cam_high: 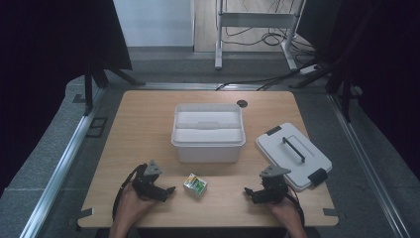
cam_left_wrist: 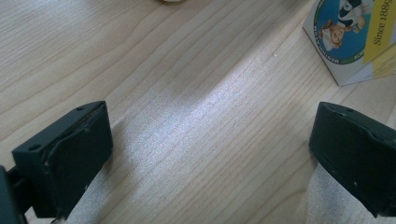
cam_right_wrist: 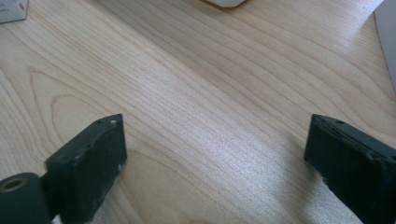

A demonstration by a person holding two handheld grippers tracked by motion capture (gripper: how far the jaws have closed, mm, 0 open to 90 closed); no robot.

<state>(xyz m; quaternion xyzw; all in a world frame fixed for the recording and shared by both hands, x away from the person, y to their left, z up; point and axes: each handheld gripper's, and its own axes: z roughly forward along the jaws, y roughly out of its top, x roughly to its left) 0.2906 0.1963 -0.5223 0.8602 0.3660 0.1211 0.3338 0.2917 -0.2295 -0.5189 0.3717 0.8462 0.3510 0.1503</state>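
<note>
Left gripper: the left gripper (cam_high: 168, 190) sits low over the table near the front edge, at about 7 o'clock from the table's middle; its 2 jaws stand wide apart with bare wood between them, nothing held.
Left gripper's own view: the left gripper (cam_left_wrist: 205, 158) looks along the table (cam_left_wrist: 187, 93); a corner of the small carton (cam_left_wrist: 357, 42) lies at 1 o'clock, ahead of the right-hand jaw and apart from it.
Right gripper: the right gripper (cam_high: 248, 192) sits at about 5 o'clock from the table's middle, pointing toward 9 o'clock; its 2 jaws are spread wide and grip nothing.
Right gripper's own view: the right gripper (cam_right_wrist: 215, 158) has plain wood between its jaws; a corner of the carton (cam_right_wrist: 11, 10) shows at 11 o'clock, well apart from it.
Small carton: the green and white small carton (cam_high: 195, 185) lies on the table between the 2 grippers, near the left one's tips at its 3 o'clock, farther from the right one; neither touches it.
Hands: a hand (cam_high: 130, 206) bears the left gripper and another hand (cam_high: 285, 210) bears the right one, both entering from 6 o'clock.
Bin: the white open bin (cam_high: 208, 144) stands at 12 o'clock from the carton, near the table's middle.
Lid: the grey lid (cam_high: 293, 154), with a dark handle on top, lies flat at 3 o'clock from the bin, just beyond the right gripper.
Table: the wooden table (cam_high: 143, 124) bears all of these.
</note>
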